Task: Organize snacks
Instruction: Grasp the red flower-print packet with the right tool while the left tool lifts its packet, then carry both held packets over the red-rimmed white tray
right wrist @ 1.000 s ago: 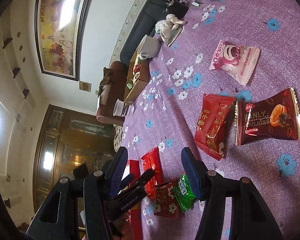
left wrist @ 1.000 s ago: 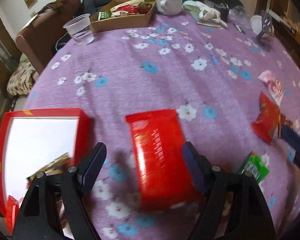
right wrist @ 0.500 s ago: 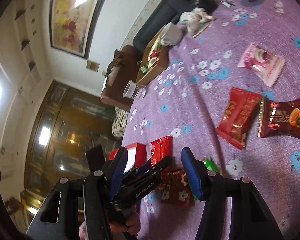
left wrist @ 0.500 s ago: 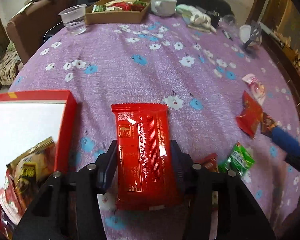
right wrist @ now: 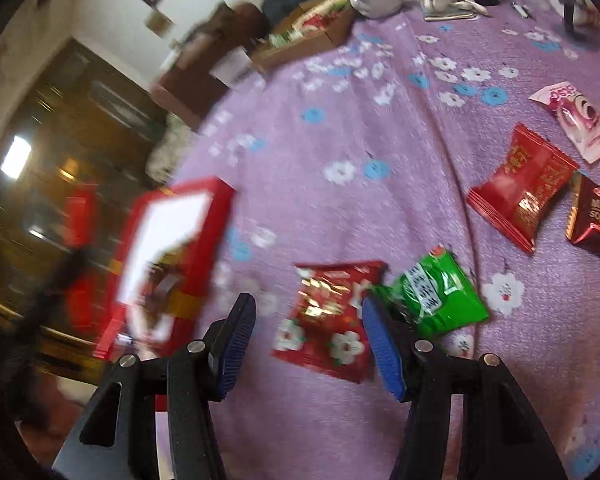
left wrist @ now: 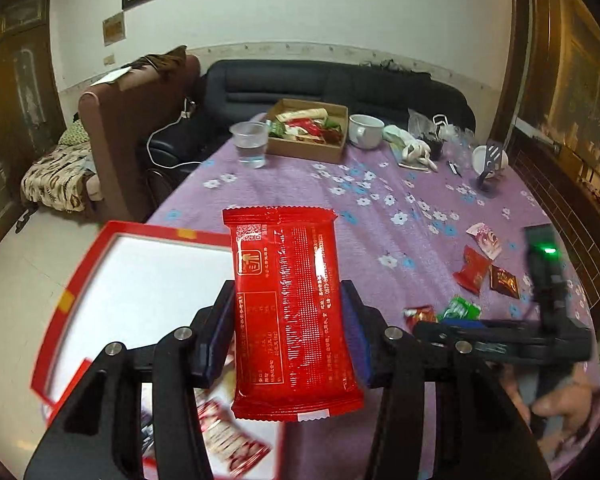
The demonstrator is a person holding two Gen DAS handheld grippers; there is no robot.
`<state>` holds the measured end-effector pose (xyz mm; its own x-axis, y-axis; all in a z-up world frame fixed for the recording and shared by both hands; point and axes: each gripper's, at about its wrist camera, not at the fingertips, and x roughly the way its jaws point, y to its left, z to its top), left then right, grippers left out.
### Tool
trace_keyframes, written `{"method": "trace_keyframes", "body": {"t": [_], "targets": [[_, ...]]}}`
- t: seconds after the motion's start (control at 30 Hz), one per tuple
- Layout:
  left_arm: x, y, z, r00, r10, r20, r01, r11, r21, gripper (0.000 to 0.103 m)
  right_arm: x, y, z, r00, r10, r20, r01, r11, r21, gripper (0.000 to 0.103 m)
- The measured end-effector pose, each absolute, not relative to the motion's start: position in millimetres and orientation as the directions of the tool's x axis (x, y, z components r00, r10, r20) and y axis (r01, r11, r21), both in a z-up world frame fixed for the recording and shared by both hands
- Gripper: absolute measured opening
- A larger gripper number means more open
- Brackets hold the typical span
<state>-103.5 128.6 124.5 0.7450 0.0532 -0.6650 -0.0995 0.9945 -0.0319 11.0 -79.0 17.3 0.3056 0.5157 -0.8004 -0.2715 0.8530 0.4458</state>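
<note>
My left gripper (left wrist: 288,320) is shut on a long red snack packet (left wrist: 290,308) and holds it in the air, beside the red box with a white inside (left wrist: 140,292) at the table's left edge. The box holds a few snack packets (left wrist: 224,436). My right gripper (right wrist: 308,340) is open and empty, low over a red flowered packet (right wrist: 330,316) with a green packet (right wrist: 432,298) to its right. The red box also shows in the right wrist view (right wrist: 168,248). The right gripper shows in the left wrist view (left wrist: 500,336).
On the purple flowered cloth lie a red packet (right wrist: 520,188), a dark red packet (right wrist: 596,220) and a pink packet (right wrist: 576,120) at the right. At the far end stand a cardboard box of snacks (left wrist: 308,130), a plastic cup (left wrist: 250,144) and a white bowl (left wrist: 366,130).
My left gripper closed on the red packet and lifted it off the table toward the red box. My right gripper dropped toward the flowered and green packets, staying open.
</note>
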Motion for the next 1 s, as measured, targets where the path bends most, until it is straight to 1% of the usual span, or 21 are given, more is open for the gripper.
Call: {"method": "trace_keyframes", "body": {"t": [0.07,0.17,0.2,0.3,0.33,0.4,0.43,0.5,0.6,0.77,0.8,0.9,1.0], "targets": [[-114,134,124,0.75,0.06,-0.659,-0.1,0.995,-0.023,0.048,8,-69,14,0.326,0.471,-0.819,-0.288,0.875,0.389,0.058],[-129,141,123,0.755,0.075,-0.651,-0.109,0.994,-0.013,0.048,1,-58,12,0.379,0.403,-0.833,-0.323,0.901,0.289,0.058],[-132,143,122,0.756,0.078,-0.65,-0.113,0.994,-0.011,0.048,-2,-51,12,0.401,0.367,-0.839,-0.34,0.911,0.236,0.057],[-138,148,119,0.753,0.09,-0.652,-0.126,0.992,-0.009,0.048,-9,-39,9,0.454,0.284,-0.844,-0.372,0.922,0.11,0.051],[-138,148,118,0.753,0.093,-0.651,-0.129,0.992,-0.007,0.048,-10,-37,9,0.465,0.271,-0.843,-0.369,0.925,0.094,0.049],[-140,149,117,0.753,0.109,-0.649,-0.14,0.99,0.004,0.048,-11,-38,9,0.48,0.257,-0.839,-0.361,0.929,0.078,0.038],[-139,149,117,0.753,0.121,-0.646,-0.15,0.989,0.011,0.048,-10,-42,10,0.476,0.279,-0.834,-0.355,0.929,0.108,0.037],[-139,149,117,0.757,0.132,-0.639,-0.158,0.987,0.018,0.048,-8,-50,16,0.482,0.32,-0.815,-0.345,0.925,0.159,0.031],[-140,149,116,0.765,0.161,-0.624,-0.173,0.984,0.041,0.048,-9,-59,26,0.491,0.394,-0.777,-0.351,0.906,0.238,0.031],[-144,156,115,0.77,0.189,-0.609,-0.196,0.979,0.055,0.048,-8,-68,42,0.474,0.568,-0.673,-0.396,0.82,0.414,0.031],[-144,158,115,0.77,0.19,-0.608,-0.2,0.978,0.053,0.048,-8,-73,45,0.474,0.608,-0.637,-0.401,0.793,0.458,0.031],[-145,163,112,0.77,0.197,-0.607,-0.209,0.976,0.052,0.048,-7,-82,53,0.489,0.669,-0.559,-0.412,0.742,0.529,0.031],[-145,168,109,0.767,0.194,-0.612,-0.213,0.976,0.042,0.048,-7,-87,59,0.506,0.701,-0.503,-0.419,0.71,0.566,0.031]]}}
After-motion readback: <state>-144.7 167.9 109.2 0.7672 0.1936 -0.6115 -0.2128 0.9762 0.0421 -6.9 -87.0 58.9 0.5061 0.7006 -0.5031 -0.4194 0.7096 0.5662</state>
